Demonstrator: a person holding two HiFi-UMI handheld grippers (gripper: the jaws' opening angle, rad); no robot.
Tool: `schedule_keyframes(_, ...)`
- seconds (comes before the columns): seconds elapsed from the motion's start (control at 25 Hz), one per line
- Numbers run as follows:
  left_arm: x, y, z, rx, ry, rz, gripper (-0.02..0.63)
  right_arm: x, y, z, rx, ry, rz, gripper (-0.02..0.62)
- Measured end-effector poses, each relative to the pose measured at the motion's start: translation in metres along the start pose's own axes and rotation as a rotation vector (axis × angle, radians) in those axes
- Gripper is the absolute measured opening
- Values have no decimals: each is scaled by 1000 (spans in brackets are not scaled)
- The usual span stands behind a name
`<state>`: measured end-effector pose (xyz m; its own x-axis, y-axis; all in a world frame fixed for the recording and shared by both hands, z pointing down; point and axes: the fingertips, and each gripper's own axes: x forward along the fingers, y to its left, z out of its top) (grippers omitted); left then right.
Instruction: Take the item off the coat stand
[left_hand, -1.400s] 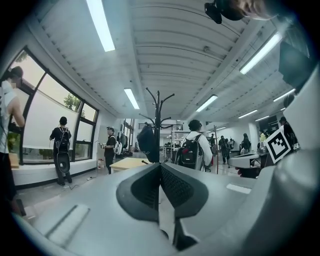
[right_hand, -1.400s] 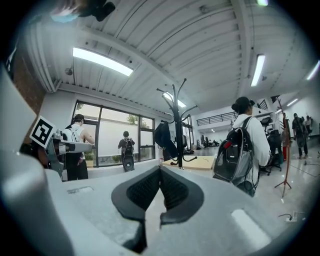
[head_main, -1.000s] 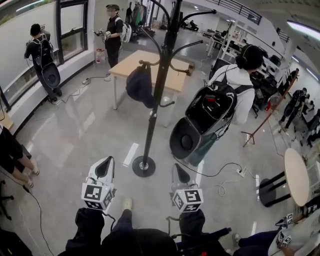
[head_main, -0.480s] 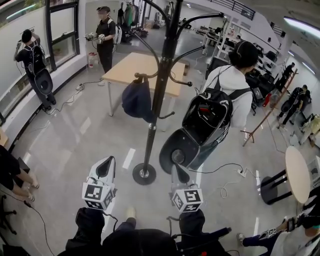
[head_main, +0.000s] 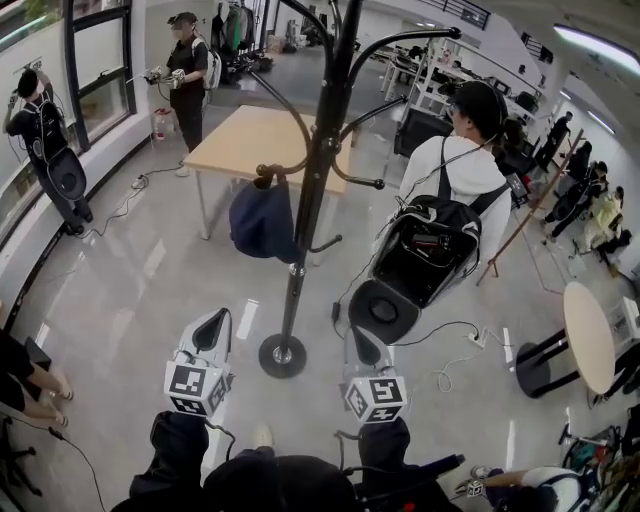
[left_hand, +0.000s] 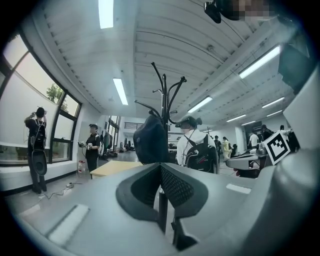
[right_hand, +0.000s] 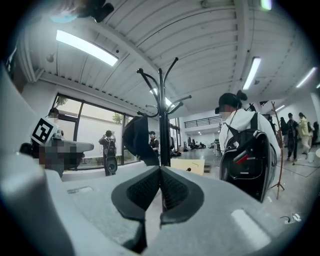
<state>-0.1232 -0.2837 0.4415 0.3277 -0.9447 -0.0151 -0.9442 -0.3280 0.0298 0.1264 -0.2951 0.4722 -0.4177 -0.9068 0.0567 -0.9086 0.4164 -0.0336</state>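
A black coat stand (head_main: 303, 210) rises from a round base (head_main: 282, 355) on the floor straight ahead. A dark navy bag (head_main: 260, 222) hangs from a low hook on its left side; it also shows as the bag (left_hand: 149, 141) in the left gripper view and as the bag (right_hand: 137, 140) in the right gripper view. My left gripper (head_main: 211, 332) and right gripper (head_main: 359, 345) are held low, short of the base, both shut with nothing between the jaws. Neither touches the stand or the bag.
A person with a black backpack (head_main: 428, 250) stands just right of the stand. A wooden table (head_main: 250, 140) is behind it. Cables and a power strip (head_main: 482, 340) lie on the floor at right, near a round table (head_main: 588, 335). Other people stand by the windows at left.
The view has drawn closer to the coat stand, and the bag now sits lower and nearer in the frame. The person with the backpack has shifted right. Both grippers stay shut.
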Motion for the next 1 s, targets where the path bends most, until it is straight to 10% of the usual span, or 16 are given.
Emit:
schedule_keyframes(0.56, 74, 28, 9, 4, -5, -90, 5, 45, -15, 1, 7, -16, -106, 2)
schedule_keyframes(1.0, 107, 40, 18, -16, -28, -124, 140, 56, -23, 2, 2, -22, -171, 2)
